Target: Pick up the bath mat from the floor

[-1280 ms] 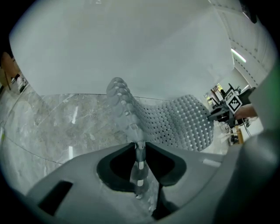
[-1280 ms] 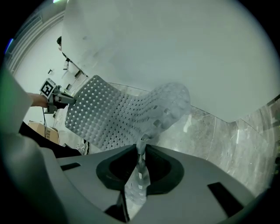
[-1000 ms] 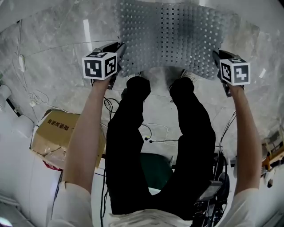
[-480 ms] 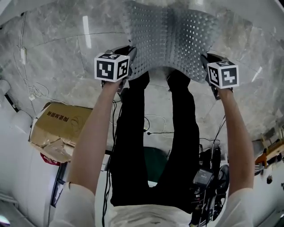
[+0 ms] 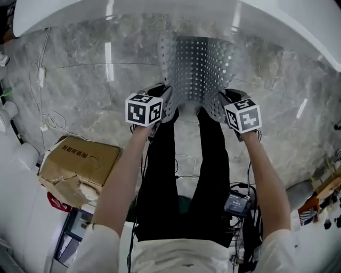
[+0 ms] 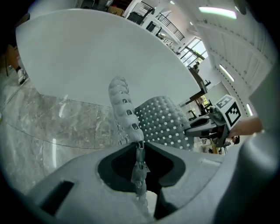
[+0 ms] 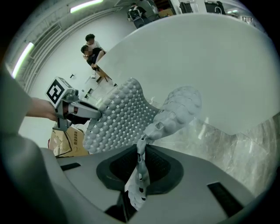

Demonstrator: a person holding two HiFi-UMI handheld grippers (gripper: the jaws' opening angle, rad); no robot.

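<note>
Bright, even light falls from overhead. Ceiling strip lamps (image 6: 217, 9) show in both gripper views, and in the head view their reflections lie as white bars of glare on the glossy marble floor (image 5: 69, 85). Shadows are faint and soft. All three views bulge like a fisheye, and the gripper views have dark corners. The bath mat (image 5: 200, 66) holes stay sharp, but its fold nearest each gripper lens blurs.

Bare floor (image 5: 80, 74) is lying open either side of the hanging bath mat (image 5: 200, 64); a white curved ledge (image 5: 160, 8) is overhanging its far edge, a cardboard box (image 5: 80, 162) and cables (image 5: 48, 118) crowding the left.
</note>
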